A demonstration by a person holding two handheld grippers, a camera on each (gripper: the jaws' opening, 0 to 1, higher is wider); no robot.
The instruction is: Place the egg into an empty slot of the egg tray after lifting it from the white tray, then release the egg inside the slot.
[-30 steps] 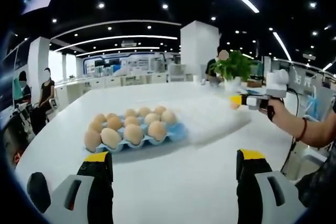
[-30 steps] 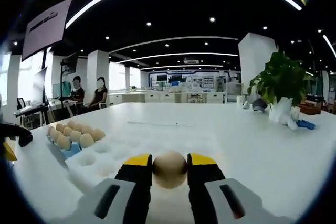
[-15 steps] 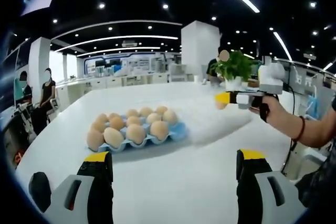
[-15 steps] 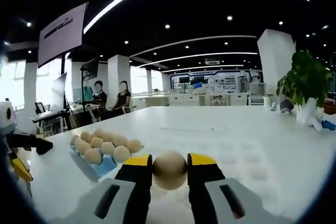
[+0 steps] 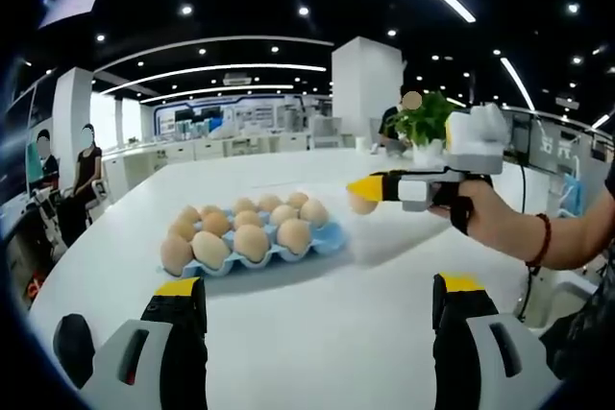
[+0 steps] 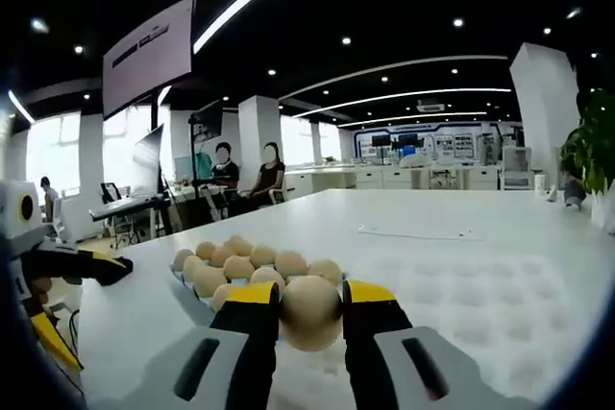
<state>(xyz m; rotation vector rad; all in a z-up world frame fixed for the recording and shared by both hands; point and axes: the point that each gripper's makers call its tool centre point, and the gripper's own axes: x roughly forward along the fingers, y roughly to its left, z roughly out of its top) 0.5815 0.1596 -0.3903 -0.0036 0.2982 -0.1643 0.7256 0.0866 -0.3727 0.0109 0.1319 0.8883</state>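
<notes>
A blue egg tray (image 5: 325,238) holding several brown eggs (image 5: 250,240) sits mid-table in the left gripper view. My right gripper (image 5: 365,191) comes in from the right, held by a hand, and hovers just right of and above the tray's near corner. It is shut on a tan egg (image 5: 361,204). In the right gripper view that egg (image 6: 310,314) is clamped between the yellow-tipped jaws of the right gripper (image 6: 310,293), with the tray's eggs (image 6: 238,264) close ahead and slightly left. My left gripper (image 5: 317,309) is open and holds nothing, low in front of the tray.
A white dimpled tray (image 6: 471,304) lies on the white table (image 5: 317,352) right of the egg tray. The left gripper (image 6: 67,266) appears at the left edge of the right gripper view. A potted plant (image 5: 428,122) stands at the far right; people sit in the background.
The right gripper has carried the egg leftwards from over the white tray to beside the egg tray, which now looms closer in its view. The left gripper has stayed still and open.
</notes>
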